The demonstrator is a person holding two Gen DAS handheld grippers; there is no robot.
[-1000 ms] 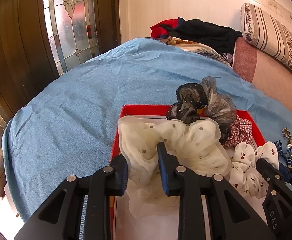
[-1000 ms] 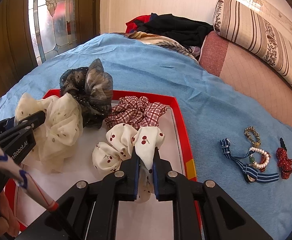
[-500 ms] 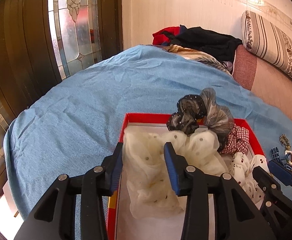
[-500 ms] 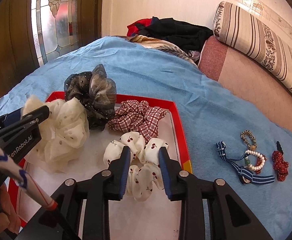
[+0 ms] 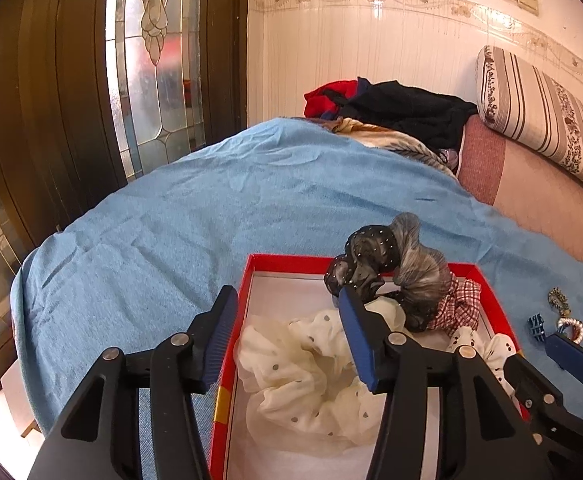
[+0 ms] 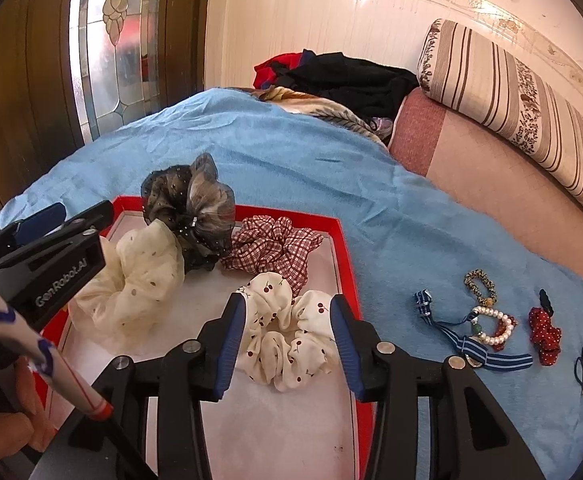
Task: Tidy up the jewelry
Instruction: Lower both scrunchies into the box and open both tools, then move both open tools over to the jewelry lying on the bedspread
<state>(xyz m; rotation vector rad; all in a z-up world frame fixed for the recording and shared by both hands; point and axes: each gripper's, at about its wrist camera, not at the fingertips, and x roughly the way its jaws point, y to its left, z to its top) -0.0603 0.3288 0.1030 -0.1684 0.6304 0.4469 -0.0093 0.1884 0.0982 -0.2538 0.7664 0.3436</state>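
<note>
Blue bedspread [image 6: 371, 208], four boxed scrunchies [image 6: 287, 336].

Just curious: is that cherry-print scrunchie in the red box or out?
In. The cherry-print scrunchie lies on the red box floor, between the open right gripper fingers.

Each hand-held gripper [image 6: 287, 336] – black frame, blue ribbed pads [image 6: 231, 344], silver screws.

Left claw [image 5: 287, 336] and right claw [image 6: 287, 338] both gape wide, seemingly gripping nothing, side by side
</note>
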